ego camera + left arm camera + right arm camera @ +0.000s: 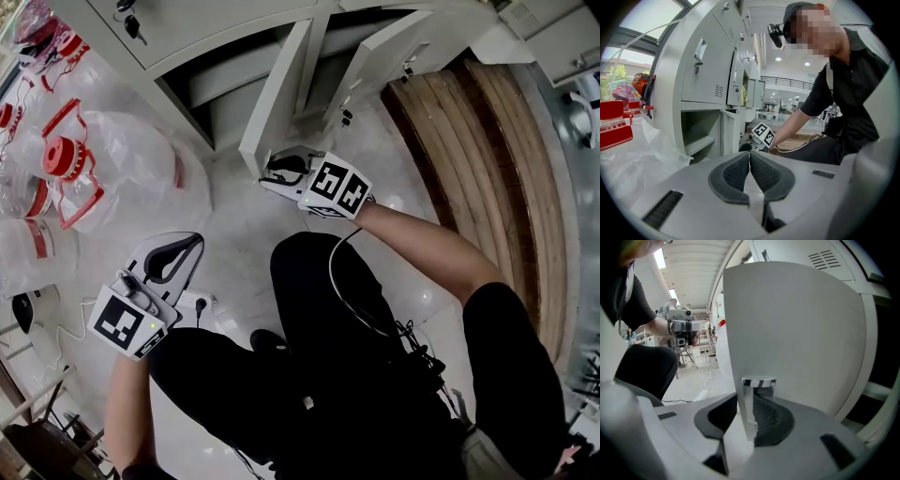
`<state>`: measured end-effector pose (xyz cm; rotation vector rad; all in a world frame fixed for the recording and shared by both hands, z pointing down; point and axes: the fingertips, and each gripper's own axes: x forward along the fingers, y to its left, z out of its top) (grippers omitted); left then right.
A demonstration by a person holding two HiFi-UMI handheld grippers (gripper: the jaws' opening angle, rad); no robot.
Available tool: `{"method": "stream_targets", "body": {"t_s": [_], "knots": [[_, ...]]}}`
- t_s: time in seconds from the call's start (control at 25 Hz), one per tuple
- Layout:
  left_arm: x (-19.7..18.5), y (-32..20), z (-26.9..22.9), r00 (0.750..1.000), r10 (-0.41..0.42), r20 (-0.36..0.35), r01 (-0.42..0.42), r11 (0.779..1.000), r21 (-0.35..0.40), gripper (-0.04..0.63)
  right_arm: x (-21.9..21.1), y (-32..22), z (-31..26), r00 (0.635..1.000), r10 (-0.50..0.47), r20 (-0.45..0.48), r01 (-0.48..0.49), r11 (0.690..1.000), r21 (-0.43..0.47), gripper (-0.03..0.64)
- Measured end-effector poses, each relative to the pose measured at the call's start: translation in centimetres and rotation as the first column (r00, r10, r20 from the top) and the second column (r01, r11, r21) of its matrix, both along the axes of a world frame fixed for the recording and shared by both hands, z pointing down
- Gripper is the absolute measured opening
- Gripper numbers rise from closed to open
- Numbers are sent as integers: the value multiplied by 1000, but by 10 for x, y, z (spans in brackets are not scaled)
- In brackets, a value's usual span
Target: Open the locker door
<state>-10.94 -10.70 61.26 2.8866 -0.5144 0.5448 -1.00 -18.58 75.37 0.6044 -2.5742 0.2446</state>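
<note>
The white locker door [281,94] stands swung out from the bottom row, seen edge-on in the head view. My right gripper [281,171] is at its low free edge. In the right gripper view the door [797,333] fills the picture; its edge, with a small metal latch piece [758,382], sits between the jaws of the right gripper [745,404], whose pads close on both faces. My left gripper [173,255] hangs by the person's left knee, apart from the lockers. The left gripper [749,164] is shut, pads together, with nothing held.
Clear plastic bags with red parts [66,159] lie on the floor at left. A wooden bench [469,159] runs along the right. A second locker door [394,56] stands open beside the first. A white power strip [202,305] lies near the left gripper.
</note>
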Motion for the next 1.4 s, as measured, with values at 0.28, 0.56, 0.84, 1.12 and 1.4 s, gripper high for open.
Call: {"method": "stream_targets", "body": {"t_s": [0.28, 0.56, 0.84, 1.12, 1.4], "knots": [[10, -2, 4, 1000, 14, 5, -14, 1000, -5, 20, 20, 13, 0, 999, -33, -10, 33, 999, 24, 114], [17, -9, 2, 1000, 17, 12, -17, 1000, -5, 20, 38, 24, 0, 998, -64, 9, 64, 997, 32, 115], [27, -11, 7, 1000, 22, 20, -21, 1000, -17, 20, 57, 32, -2, 995, -96, 19, 95, 994, 59, 115], [41, -12, 12, 999, 28, 33, -27, 999, -35, 20, 79, 38, -1, 994, -105, 39, 102, 993, 64, 117], [51, -14, 10, 999, 29, 42, -28, 999, -37, 20, 97, 42, -2, 996, -80, 47, 76, 994, 75, 121]]}}
